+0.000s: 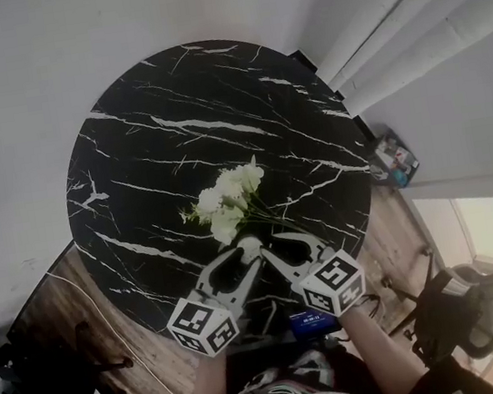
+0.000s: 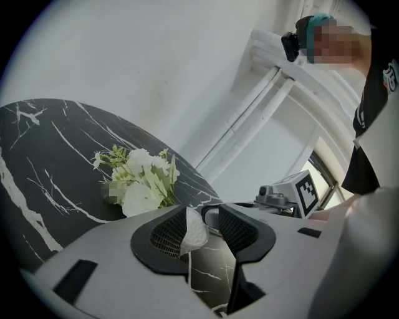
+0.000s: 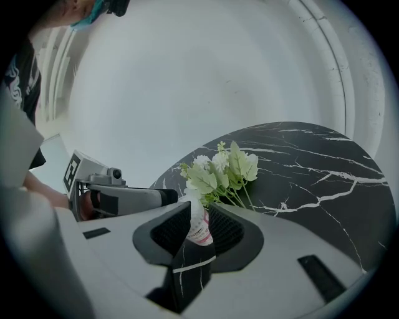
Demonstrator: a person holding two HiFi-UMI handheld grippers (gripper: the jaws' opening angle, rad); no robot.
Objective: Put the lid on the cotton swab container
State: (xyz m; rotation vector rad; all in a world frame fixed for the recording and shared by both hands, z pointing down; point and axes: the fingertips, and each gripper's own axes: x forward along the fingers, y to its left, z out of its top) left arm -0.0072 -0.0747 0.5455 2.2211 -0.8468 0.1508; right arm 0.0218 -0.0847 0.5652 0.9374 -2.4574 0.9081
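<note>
Where: cotton swab container (image 3: 201, 232) just beside the flowers (image 3: 221, 168), person's side, above table (image 1: 169, 111) | Right gripper (image 3: 199, 215): clamped on container | Left gripper (image 2: 203, 218): pinching lid (image 2: 194, 232), also by flowers | Handling: likely light, thin, slippery plastic; grip lid's rim gently.

Right gripper view, centre: jaws are hiding most of the container (image 3: 199, 229). Left gripper view, centre: a jaw is covering part of the lid (image 2: 194, 232). Head view: a chair (image 1: 484, 312) is running off the lower right edge.
</note>
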